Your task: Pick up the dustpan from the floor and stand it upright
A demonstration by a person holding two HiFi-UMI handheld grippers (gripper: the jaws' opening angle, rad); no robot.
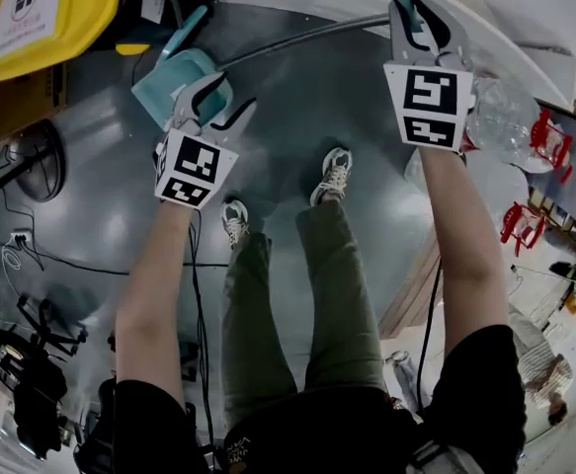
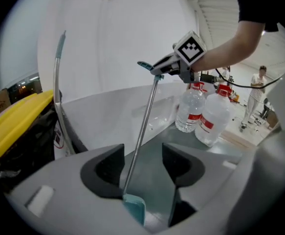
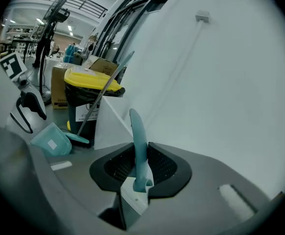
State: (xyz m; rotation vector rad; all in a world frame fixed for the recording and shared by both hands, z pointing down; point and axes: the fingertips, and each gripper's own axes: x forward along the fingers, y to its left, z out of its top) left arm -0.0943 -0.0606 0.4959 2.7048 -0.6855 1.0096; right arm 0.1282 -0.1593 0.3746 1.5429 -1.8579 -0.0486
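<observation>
Both ends of the teal plastic dustpan (image 1: 169,82) are in your charge, which is why it hangs slanted, seemingly clear of the grey floor (image 1: 297,117), near the yellow-lidded bin (image 1: 50,8) rather than lying flat. Your right gripper (image 3: 141,166) has its jaws clamped on the teal plastic grip (image 3: 138,131) at the top end, so it likely carries the weight. Your left gripper (image 2: 142,155) has its jaws apart, with the thin metal pole (image 2: 144,114) running between them just above the pan. This looks like a loose guide steering the low end. Standing it up should need the grip brought over the pan.
</observation>
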